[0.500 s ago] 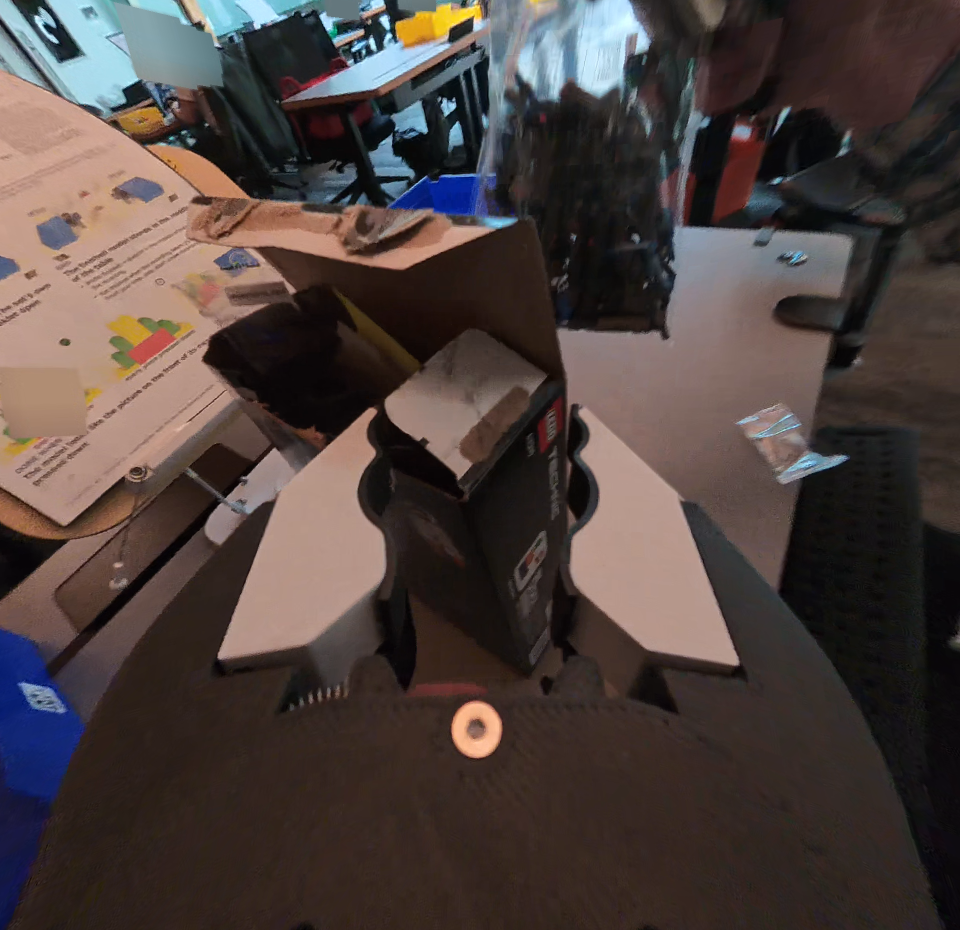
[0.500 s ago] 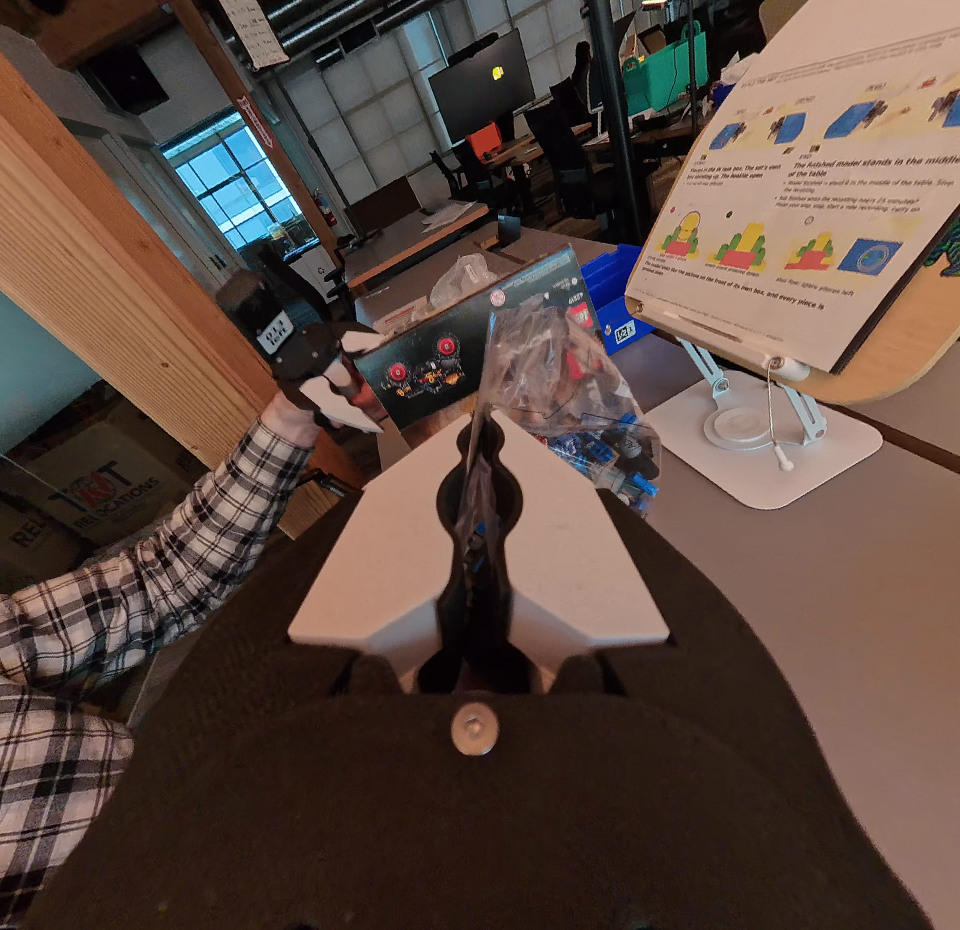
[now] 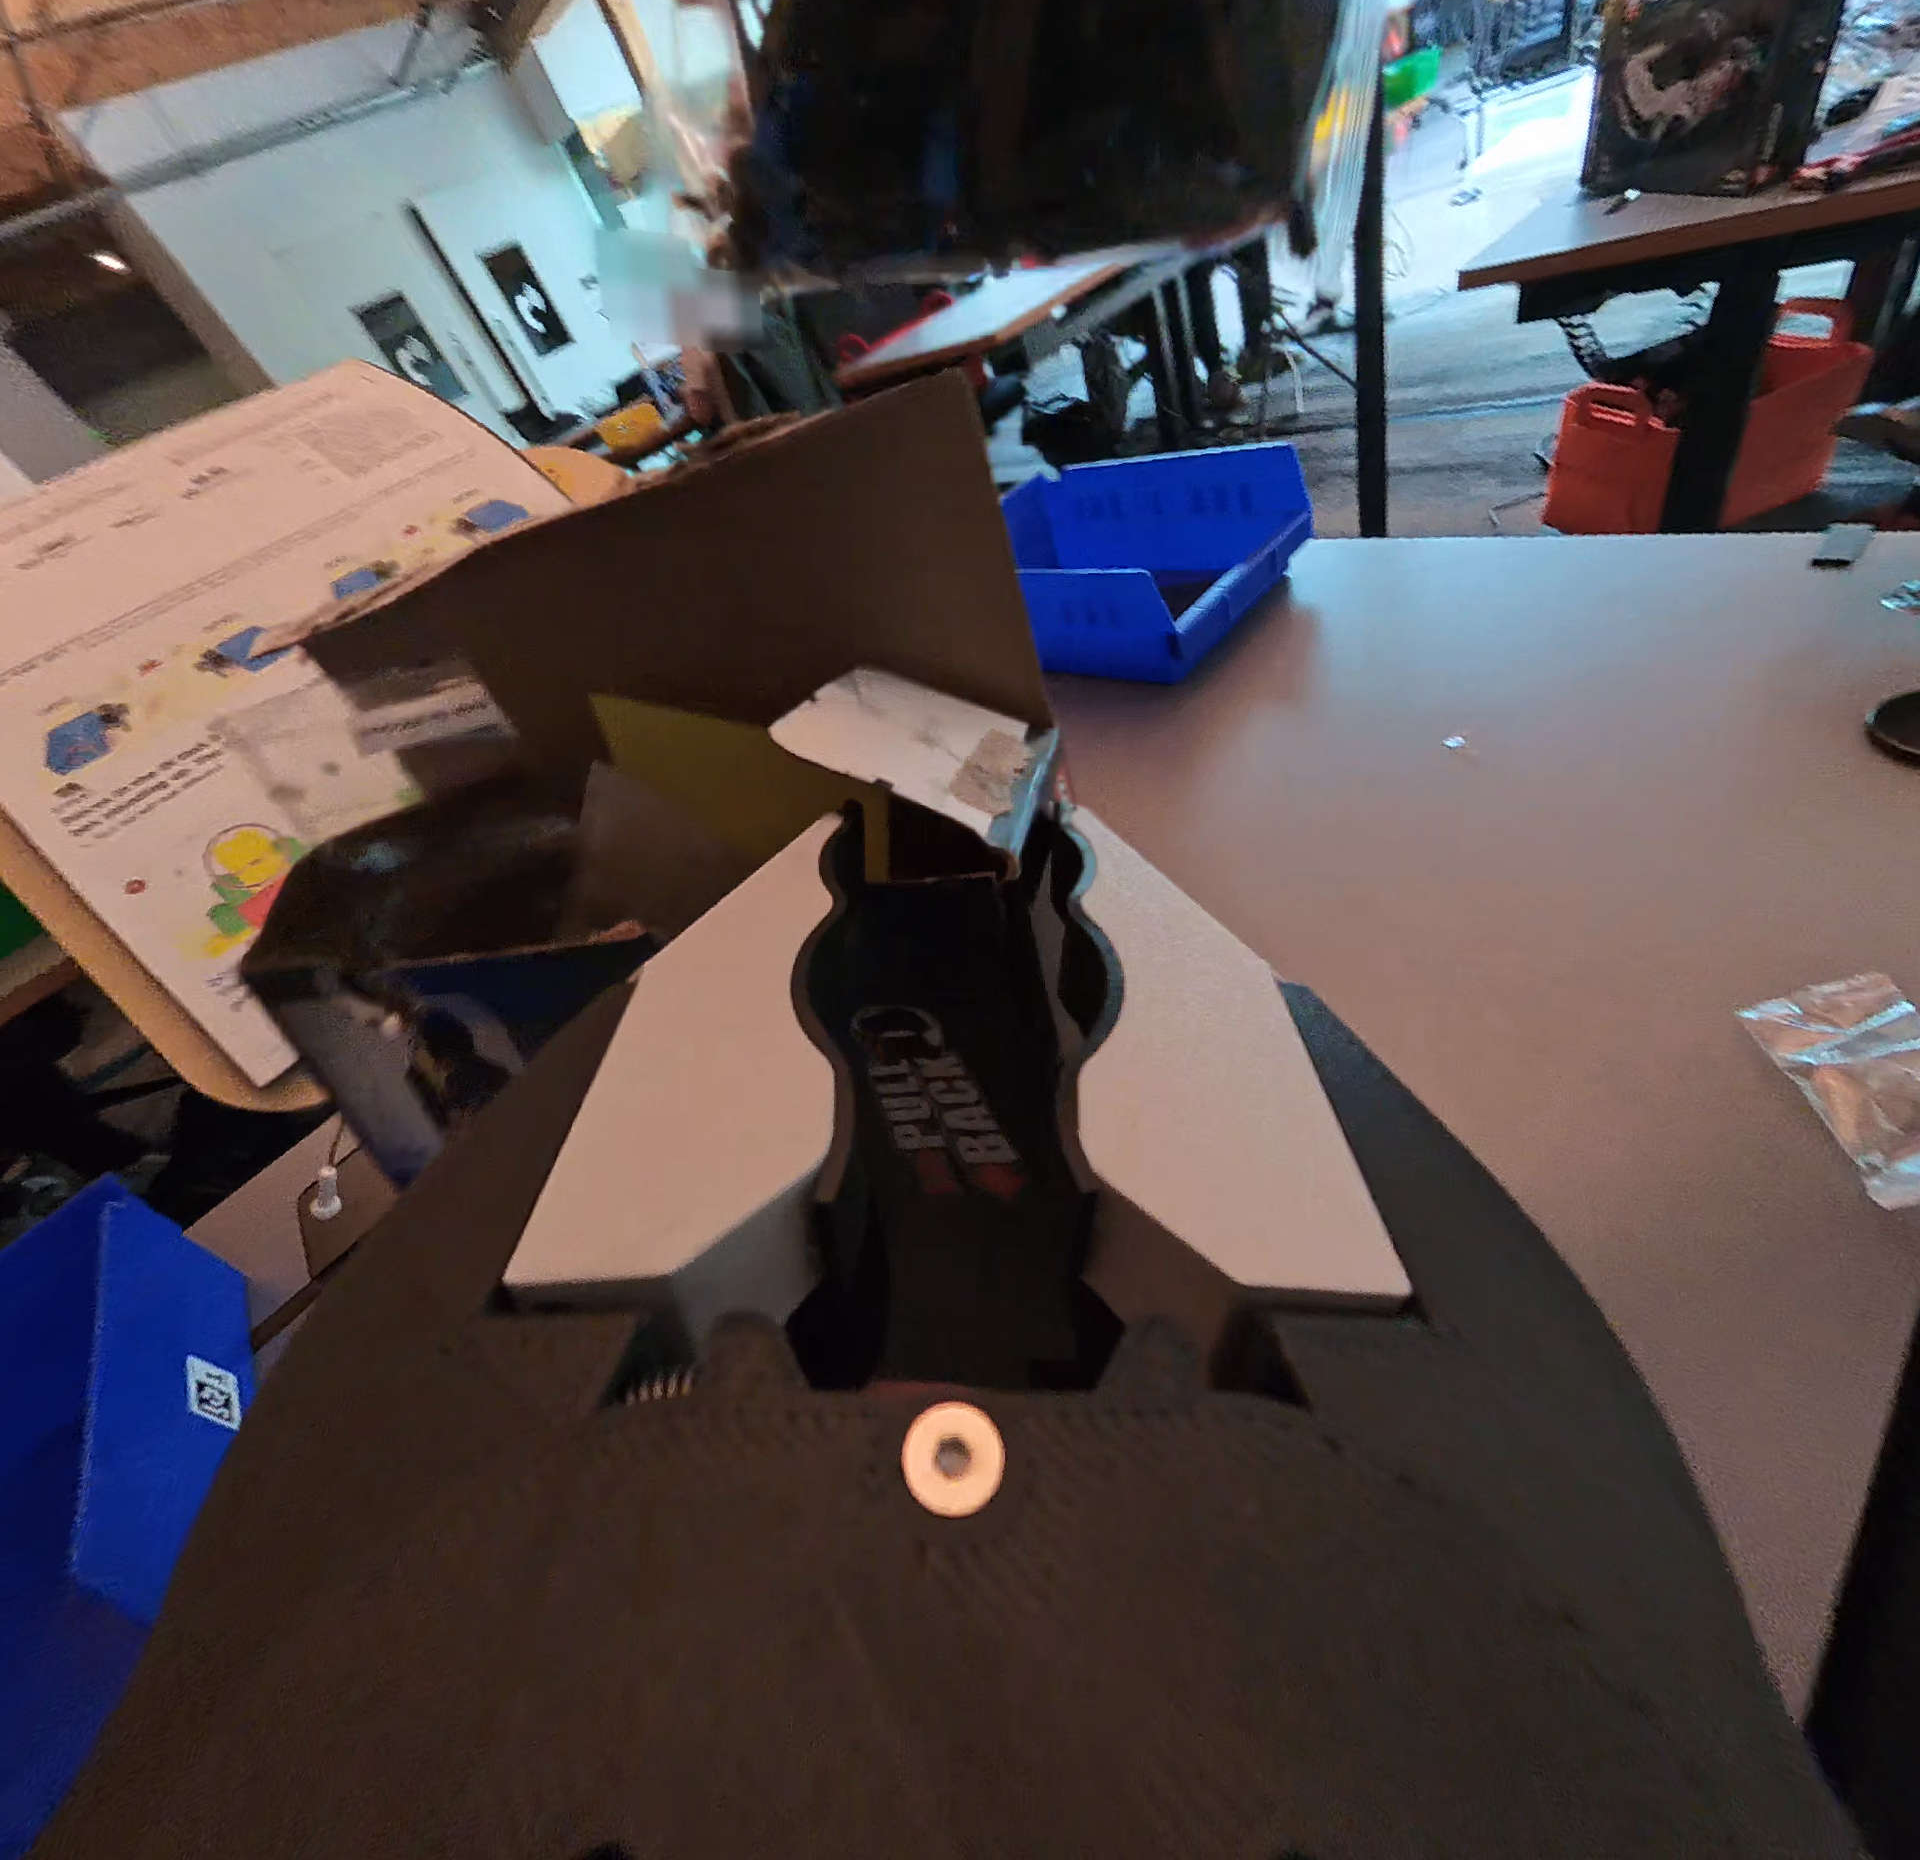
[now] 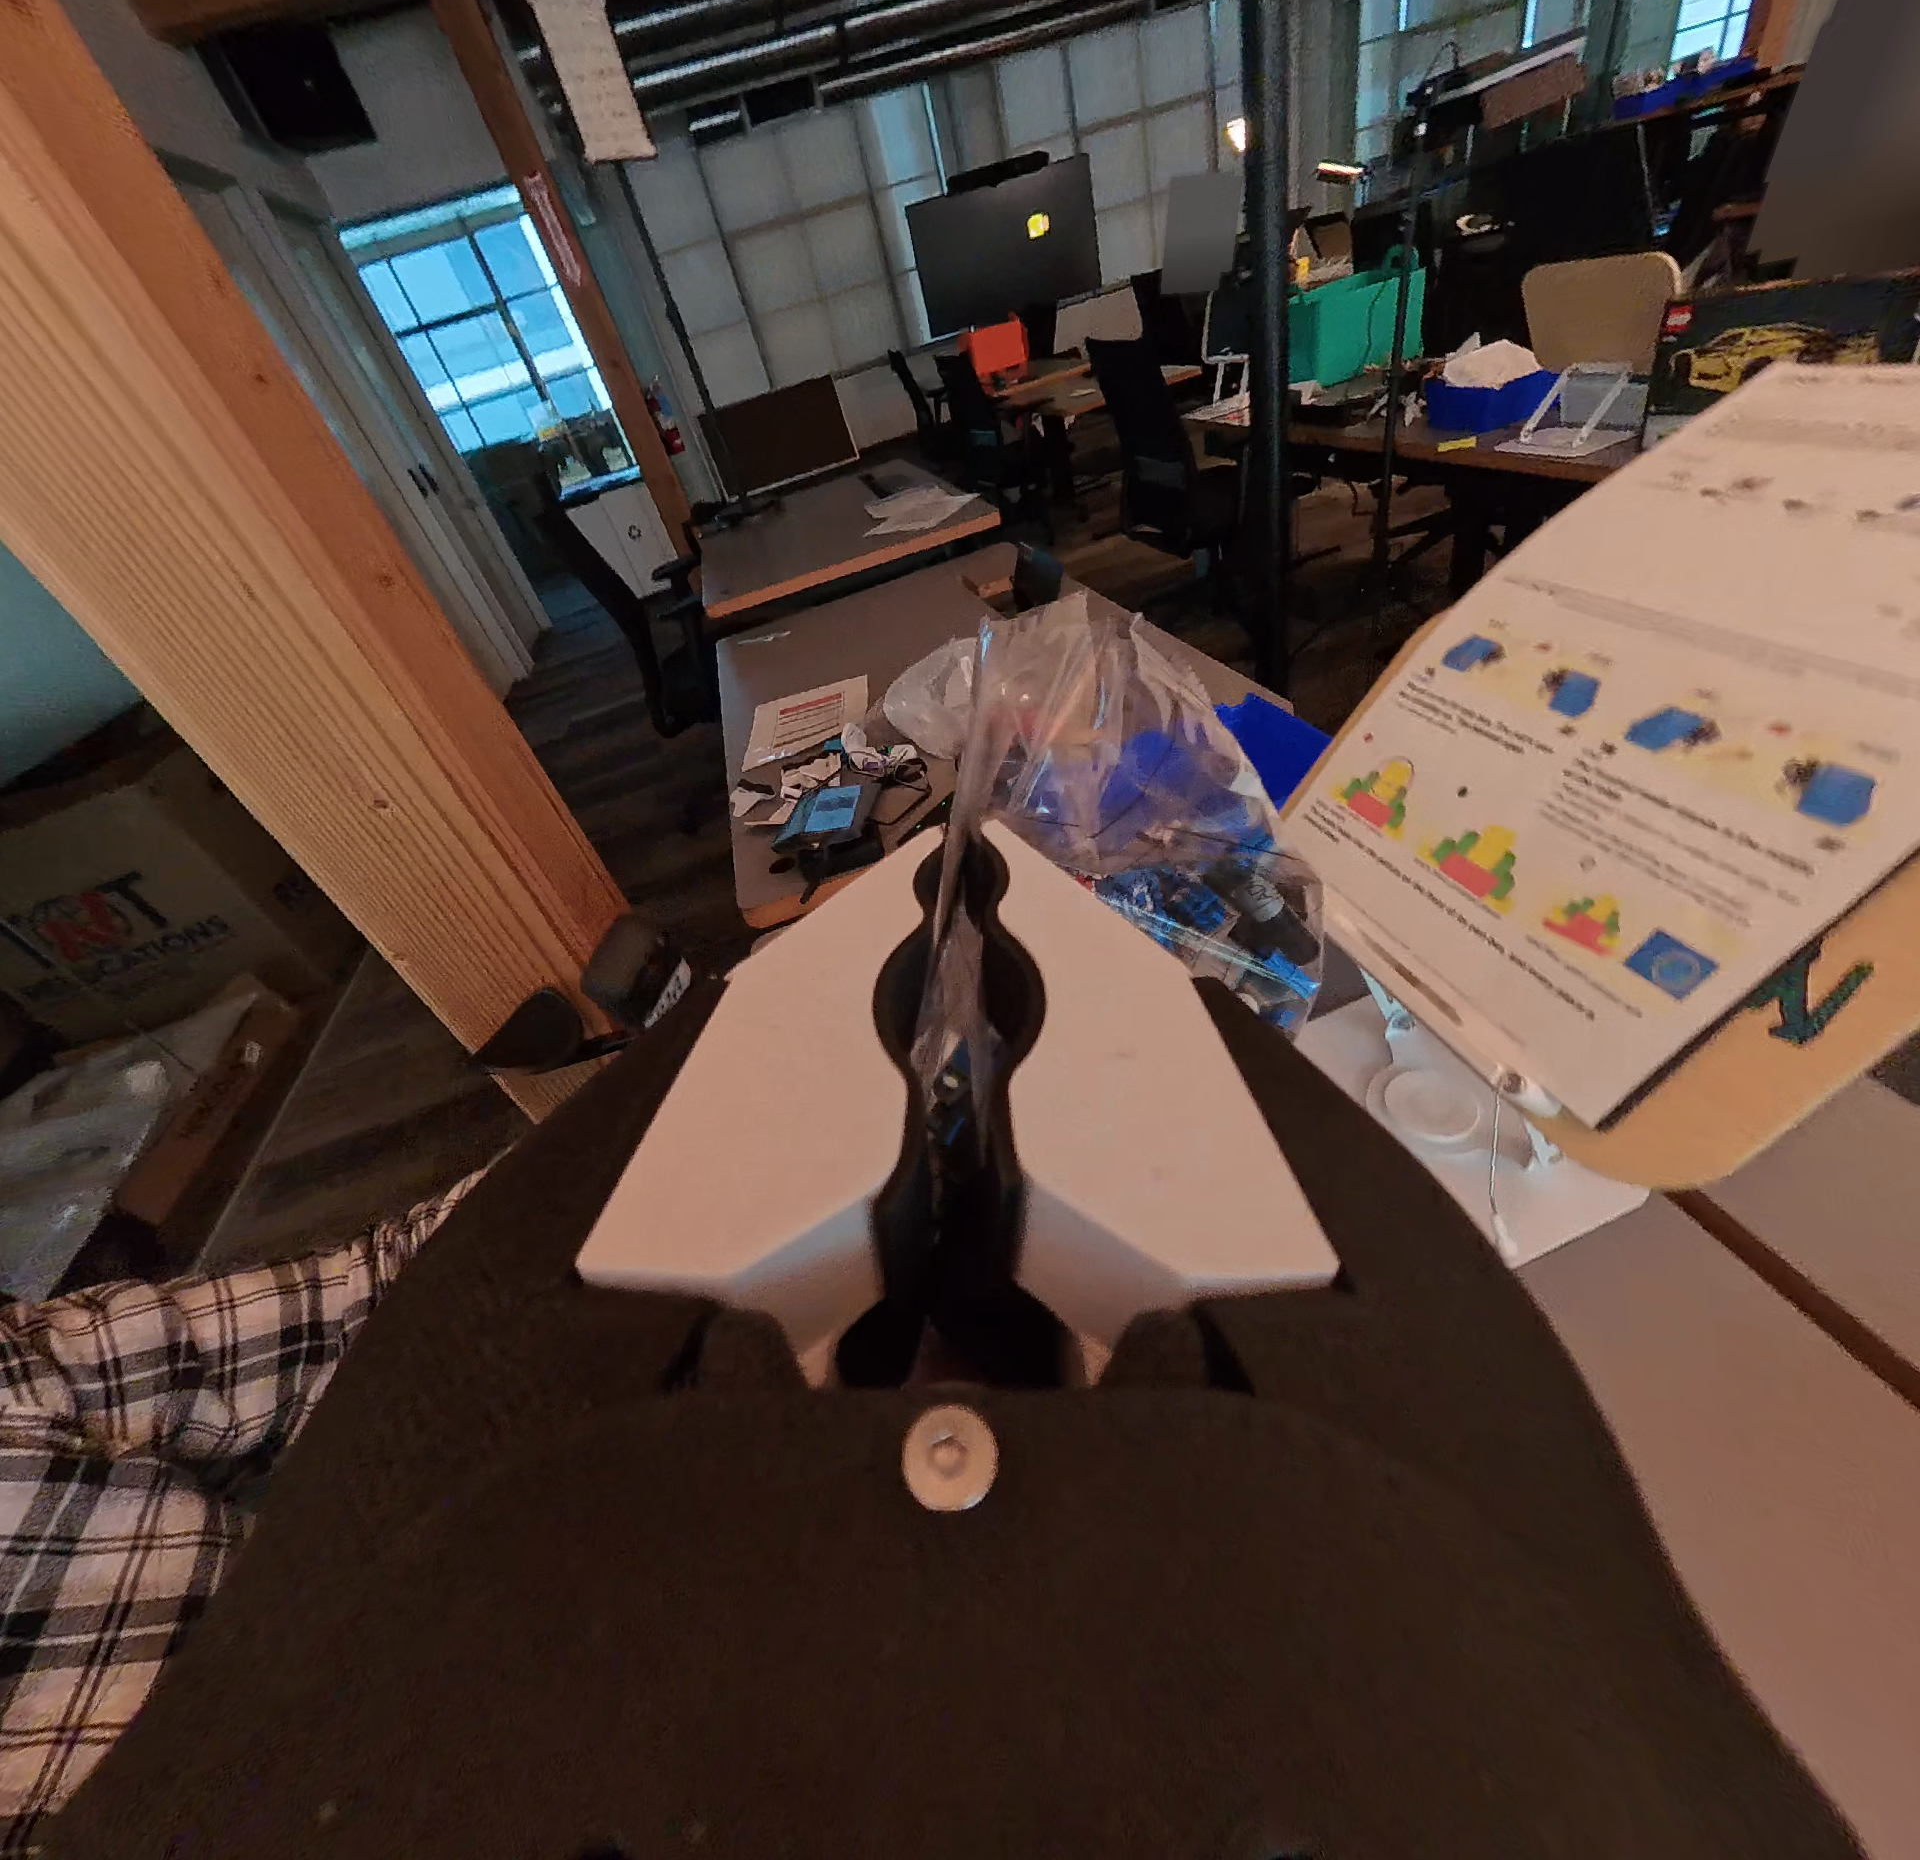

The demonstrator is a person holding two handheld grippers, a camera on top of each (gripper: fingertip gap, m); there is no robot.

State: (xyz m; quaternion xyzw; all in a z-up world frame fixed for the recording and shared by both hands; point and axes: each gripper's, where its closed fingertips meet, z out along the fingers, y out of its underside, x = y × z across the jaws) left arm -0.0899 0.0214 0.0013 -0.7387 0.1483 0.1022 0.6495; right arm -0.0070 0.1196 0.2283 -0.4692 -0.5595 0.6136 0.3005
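Lifted higher to upper frame, soft light bag [image 4: 1132, 813] stays pinched by right gripper [image 4: 961, 880]; left gripper [image 3: 940, 875] clamps stiff box [image 3: 727, 667].

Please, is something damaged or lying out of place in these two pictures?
Yes. The dark box clamped in the left tool has torn flaps with tape remnants. Crumpled clear plastic lies loose on the grey table. The right tool pinches a clear bag of blue parts.

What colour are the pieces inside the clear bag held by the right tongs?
Mostly blue, with some black, inside the clear bag; the right wrist view shows it best.
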